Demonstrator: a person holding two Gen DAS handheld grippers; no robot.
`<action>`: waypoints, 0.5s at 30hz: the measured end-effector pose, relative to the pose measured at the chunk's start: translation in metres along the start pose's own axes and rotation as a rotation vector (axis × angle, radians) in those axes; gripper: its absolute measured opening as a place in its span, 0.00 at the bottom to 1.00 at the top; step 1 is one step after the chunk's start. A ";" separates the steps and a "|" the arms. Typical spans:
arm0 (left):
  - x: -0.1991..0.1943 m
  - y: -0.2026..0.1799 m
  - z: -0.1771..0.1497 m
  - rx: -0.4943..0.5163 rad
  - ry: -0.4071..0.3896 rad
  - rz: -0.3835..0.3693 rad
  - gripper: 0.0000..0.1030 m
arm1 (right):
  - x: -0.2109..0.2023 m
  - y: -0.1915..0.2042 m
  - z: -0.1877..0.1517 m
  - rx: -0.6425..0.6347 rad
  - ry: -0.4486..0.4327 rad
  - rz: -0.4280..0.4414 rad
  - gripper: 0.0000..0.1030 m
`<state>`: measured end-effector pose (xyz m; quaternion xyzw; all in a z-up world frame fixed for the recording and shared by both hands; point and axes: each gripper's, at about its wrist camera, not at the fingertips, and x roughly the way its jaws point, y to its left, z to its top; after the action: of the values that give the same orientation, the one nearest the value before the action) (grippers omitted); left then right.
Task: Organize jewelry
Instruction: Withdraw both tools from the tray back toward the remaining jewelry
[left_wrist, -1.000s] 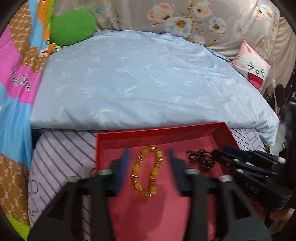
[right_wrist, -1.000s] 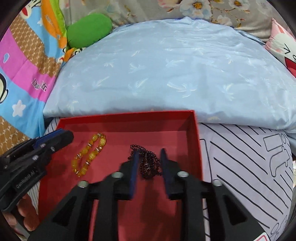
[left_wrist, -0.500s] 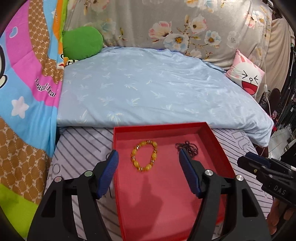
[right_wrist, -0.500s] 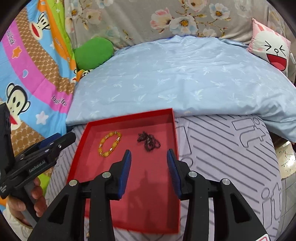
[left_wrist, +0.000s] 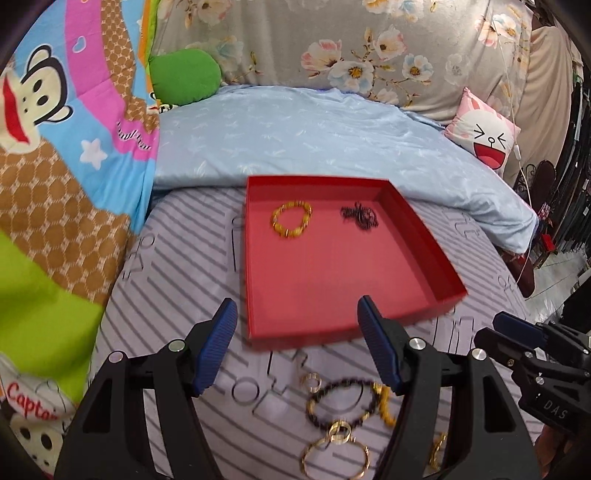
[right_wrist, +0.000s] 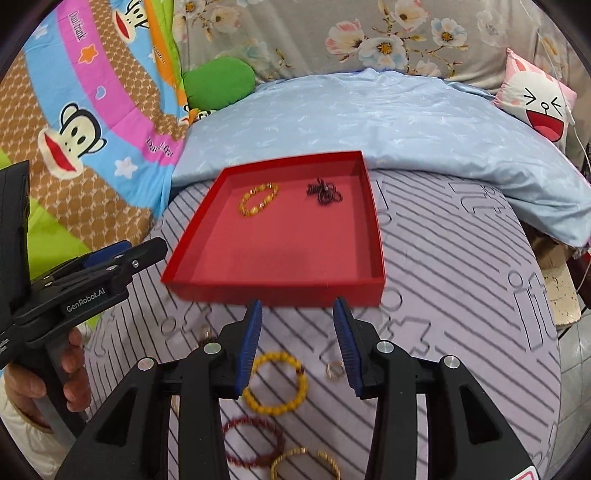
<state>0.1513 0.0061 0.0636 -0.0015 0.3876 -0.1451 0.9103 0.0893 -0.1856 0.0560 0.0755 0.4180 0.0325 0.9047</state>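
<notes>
Both grippers have been drawn back from the tray (right_wrist: 192, 282) since a second ago. The left gripper (left_wrist: 297, 345) is spread wide, the right gripper (right_wrist: 297, 347) moderately open; neither holds anything. The amber bracelet (right_wrist: 258, 200) and dark chain (right_wrist: 324, 192) lie near the tray's far edge. More pieces, including a yellow bracelet (right_wrist: 276, 384), wait on the bed before the tray's near edge, probably next to be picked.

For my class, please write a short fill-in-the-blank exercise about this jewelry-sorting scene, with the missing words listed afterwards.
1. The red tray holds ____ pieces of jewelry.
2. The amber bead bracelet lies to the ____ of the dark beaded chain in the tray.
3. The jaws of the right gripper stand ____ above the yellow bead bracelet.
4. The left gripper holds ____.

Missing words: two; left; open; nothing
</notes>
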 end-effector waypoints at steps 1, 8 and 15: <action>-0.003 -0.001 -0.008 0.003 0.004 0.005 0.62 | -0.001 0.000 -0.006 0.000 0.007 -0.003 0.39; -0.013 0.000 -0.052 -0.037 0.046 0.000 0.62 | -0.008 -0.004 -0.048 0.010 0.050 -0.024 0.39; -0.018 0.000 -0.093 -0.054 0.088 0.017 0.62 | -0.011 -0.005 -0.086 0.012 0.093 -0.041 0.39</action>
<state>0.0738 0.0215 0.0117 -0.0163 0.4310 -0.1266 0.8933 0.0173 -0.1824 0.0084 0.0707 0.4613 0.0148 0.8843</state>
